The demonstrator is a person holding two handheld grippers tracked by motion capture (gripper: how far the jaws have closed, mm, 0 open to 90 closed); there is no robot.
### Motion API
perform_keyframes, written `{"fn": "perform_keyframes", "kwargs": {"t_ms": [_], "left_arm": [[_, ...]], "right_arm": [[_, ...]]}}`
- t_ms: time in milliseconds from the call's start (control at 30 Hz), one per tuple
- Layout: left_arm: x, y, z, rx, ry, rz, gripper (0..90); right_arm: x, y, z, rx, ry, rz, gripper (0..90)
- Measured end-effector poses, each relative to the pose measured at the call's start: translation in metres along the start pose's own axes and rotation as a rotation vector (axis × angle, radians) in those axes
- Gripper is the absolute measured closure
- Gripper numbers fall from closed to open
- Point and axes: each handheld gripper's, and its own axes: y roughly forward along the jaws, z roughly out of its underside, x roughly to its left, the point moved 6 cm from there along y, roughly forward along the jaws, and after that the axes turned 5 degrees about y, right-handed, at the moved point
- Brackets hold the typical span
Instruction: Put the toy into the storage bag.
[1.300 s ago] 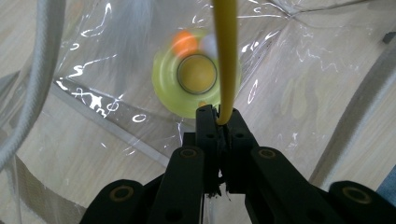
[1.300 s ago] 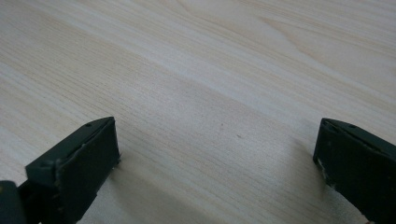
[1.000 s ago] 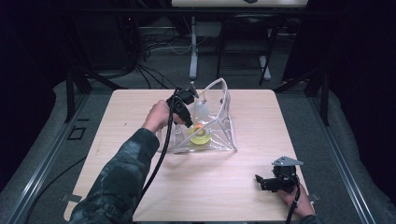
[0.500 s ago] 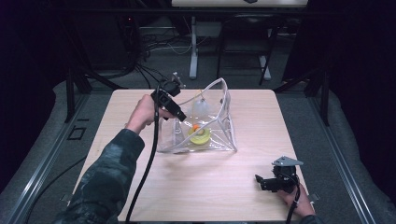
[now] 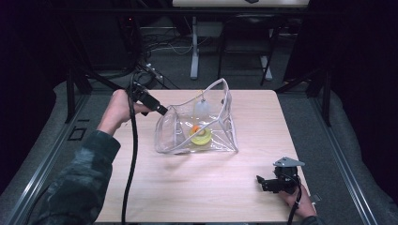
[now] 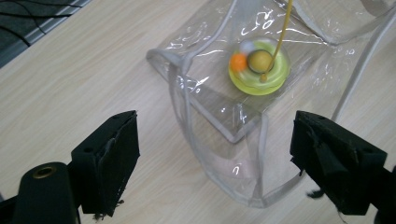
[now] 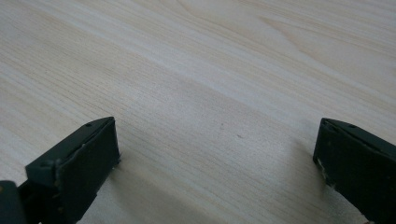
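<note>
- The left gripper (image 5: 162, 110) is held just off the left edge of the clear bag (image 5: 197, 129); its jaws have just been opening, are seen spread wide, and nothing is gripped between them.
- The bag is seen standing near the middle of the table (image 5: 187, 187), mouth upward, with a yellow disc (image 6: 259, 70) lying flat on its floor.
- From the left jaws the bag is found ahead and below, its near rim (image 6: 180, 70) closest, so this hand is judged the nearer one.
- The right gripper (image 5: 263, 183) is rested well apart at the near right corner, jaws wide and empty over bare wood.
</note>
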Motion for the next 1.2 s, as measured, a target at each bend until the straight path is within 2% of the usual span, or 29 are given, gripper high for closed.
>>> {"fn": "perform_keyframes", "kwargs": {"t_ms": [67,133,200,267,300,400,500,533,600,733,767,800,833,933,1033,1067,1200], "left_arm": [[0.002,-0.003,0.003,-0.005,-0.004,-0.008,15.4],[0.01,-0.008,0.014,0.0,-0.018,-0.03,14.1],[0.017,-0.009,0.022,0.016,-0.037,-0.054,9.1],[0.019,-0.01,0.025,0.015,-0.046,-0.061,4.6],[0.025,-0.012,0.033,0.012,-0.066,-0.073,2.4],[0.033,-0.013,0.047,0.003,-0.093,-0.088,0.0],[0.037,-0.009,0.063,0.008,-0.109,-0.085,0.0],[0.037,-0.009,0.063,0.008,-0.109,-0.085,0.0],[0.04,-0.003,0.079,0.015,-0.127,-0.087,0.0],[0.042,0.006,0.1,0.029,-0.15,-0.103,0.0],[0.042,0.006,0.1,0.029,-0.15,-0.103,0.0],[0.041,0.01,0.109,0.024,-0.157,-0.11,0.0],[0.041,0.01,0.109,0.024,-0.157,-0.11,0.0],[0.04,0.02,0.126,0.022,-0.17,-0.114,0.0],[0.037,0.028,0.139,0.036,-0.183,-0.106,0.0],[0.037,0.028,0.139,0.036,-0.183,-0.106,0.0],[0.03,0.048,0.163,0.08,-0.192,-0.081,0.0]], "right_arm": [[0.0,0.0,0.0,0.0,0.0,0.0,0.0],[0.0,0.0,0.0,0.0,0.0,0.0,0.0],[0.0,0.0,0.0,0.0,0.0,0.0,0.0],[0.0,0.0,0.0,0.0,0.0,0.0,0.0],[0.0,0.0,0.0,0.0,0.0,0.0,0.0],[0.0,0.0,0.0,-0.004,0.001,-0.002,0.0],[0.0,0.0,0.0,-0.004,0.001,-0.001,0.0],[0.0,0.0,0.0,-0.004,0.001,-0.001,0.0],[0.0,0.0,0.0,-0.002,0.002,0.001,0.0],[0.0,0.0,0.0,-0.001,0.002,0.001,0.0],[0.0,-0.001,0.001,0.017,-0.002,-0.001,0.0],[0.0,0.0,0.0,0.001,0.0,0.005,0.0],[0.0,0.0,0.0,-0.004,0.001,-0.002,0.0],[0.0,0.0,0.0,-0.001,0.002,0.001,0.0],[0.0,0.0,0.0,-0.005,0.003,-0.002,0.0],[0.0,0.0,0.0,-0.005,0.003,-0.002,0.0],[0.0,0.0,0.0,-0.002,0.003,0.001,0.0]]}}
